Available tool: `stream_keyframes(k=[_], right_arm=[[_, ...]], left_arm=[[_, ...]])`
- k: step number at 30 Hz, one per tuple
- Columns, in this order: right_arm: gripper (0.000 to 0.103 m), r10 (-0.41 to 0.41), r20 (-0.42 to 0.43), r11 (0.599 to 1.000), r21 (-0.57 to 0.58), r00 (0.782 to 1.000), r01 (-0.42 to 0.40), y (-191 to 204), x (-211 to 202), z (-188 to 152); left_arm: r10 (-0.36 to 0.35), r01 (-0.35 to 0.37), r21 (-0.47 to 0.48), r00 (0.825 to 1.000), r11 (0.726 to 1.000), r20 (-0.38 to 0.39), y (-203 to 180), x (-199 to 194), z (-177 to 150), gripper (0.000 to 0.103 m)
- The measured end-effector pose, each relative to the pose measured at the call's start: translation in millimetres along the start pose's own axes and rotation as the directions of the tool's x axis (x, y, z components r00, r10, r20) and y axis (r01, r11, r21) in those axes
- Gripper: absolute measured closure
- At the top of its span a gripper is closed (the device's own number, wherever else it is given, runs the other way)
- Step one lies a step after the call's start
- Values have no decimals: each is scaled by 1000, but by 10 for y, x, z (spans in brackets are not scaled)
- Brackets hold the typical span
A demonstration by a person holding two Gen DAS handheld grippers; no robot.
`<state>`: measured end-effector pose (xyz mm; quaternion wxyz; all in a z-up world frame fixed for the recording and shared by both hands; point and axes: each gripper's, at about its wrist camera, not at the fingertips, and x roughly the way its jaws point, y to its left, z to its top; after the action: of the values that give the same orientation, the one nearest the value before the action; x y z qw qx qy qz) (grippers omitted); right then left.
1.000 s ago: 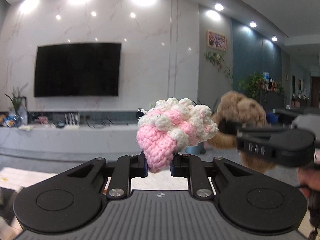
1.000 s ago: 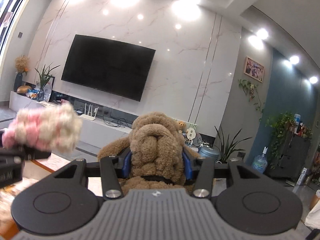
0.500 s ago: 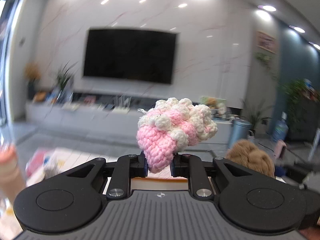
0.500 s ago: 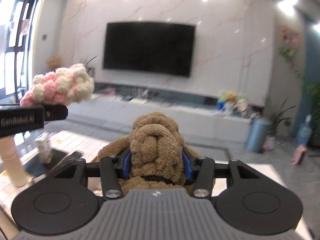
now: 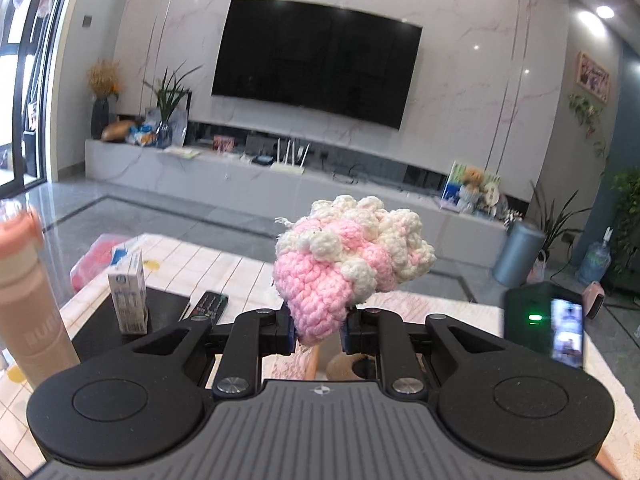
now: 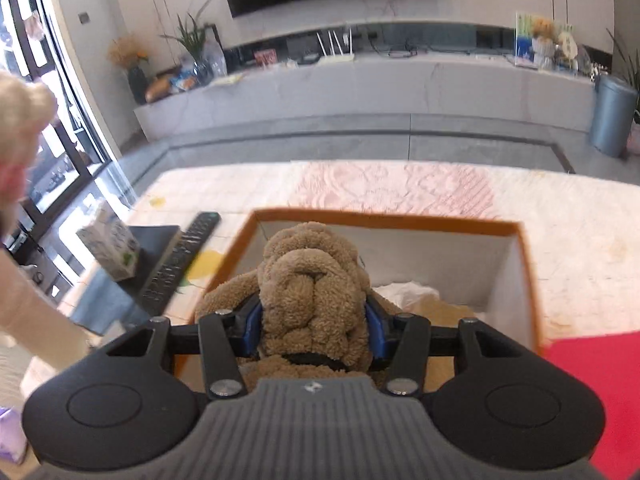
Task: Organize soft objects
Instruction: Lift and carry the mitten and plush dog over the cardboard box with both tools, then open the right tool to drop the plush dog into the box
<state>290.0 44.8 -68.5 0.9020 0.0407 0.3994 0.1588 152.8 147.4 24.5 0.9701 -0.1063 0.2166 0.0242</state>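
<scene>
Table (image 6: pixel 580 216), under a pale patterned cloth, spreads ahead of and below both grippers. On it, directly beyond and beneath the right gripper (image 6: pixel 314 314), stands an open box (image 6: pixel 384 222) with an orange rim and white inner walls (crumpled pale material lies on its floor, ahead and to the right of the gripper).

Brown plush dog (image 6: pixel 314 280): clamped at the sides of its head by the right gripper's blue pads, the jaws standing about half apart around it; the toy hangs over the near part of the box opening, face toward the camera.

Pink-and-white crocheted toy (image 5: pixel 348 264): pinched at its narrow pink lower end by the left gripper (image 5: pixel 318 328), the jaws nearly closed on it; its bobbled white top rises above and ahead of the fingers, clear of the table.

Smaller items, all to the left of the grippers: a pinkish bottle (image 5: pixel 28 300) at the near left edge, a dark tray (image 5: pixel 160 308) bearing a small upright carton (image 5: pixel 128 300), and a black remote control (image 6: pixel 180 260) just beside the box's left wall.
</scene>
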Motion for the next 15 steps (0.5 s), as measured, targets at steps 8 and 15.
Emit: stream_keyframes(k=[8, 15], right_arm=[[44, -36, -56, 998, 45, 998, 39, -8, 491, -116], [10, -26, 13, 999, 26, 1000, 26, -30, 89, -80]], left_arm=[[29, -28, 38, 1000, 999, -10, 6, 15, -62, 81], [-26, 26, 4, 999, 1000, -40, 11, -33, -30, 81]])
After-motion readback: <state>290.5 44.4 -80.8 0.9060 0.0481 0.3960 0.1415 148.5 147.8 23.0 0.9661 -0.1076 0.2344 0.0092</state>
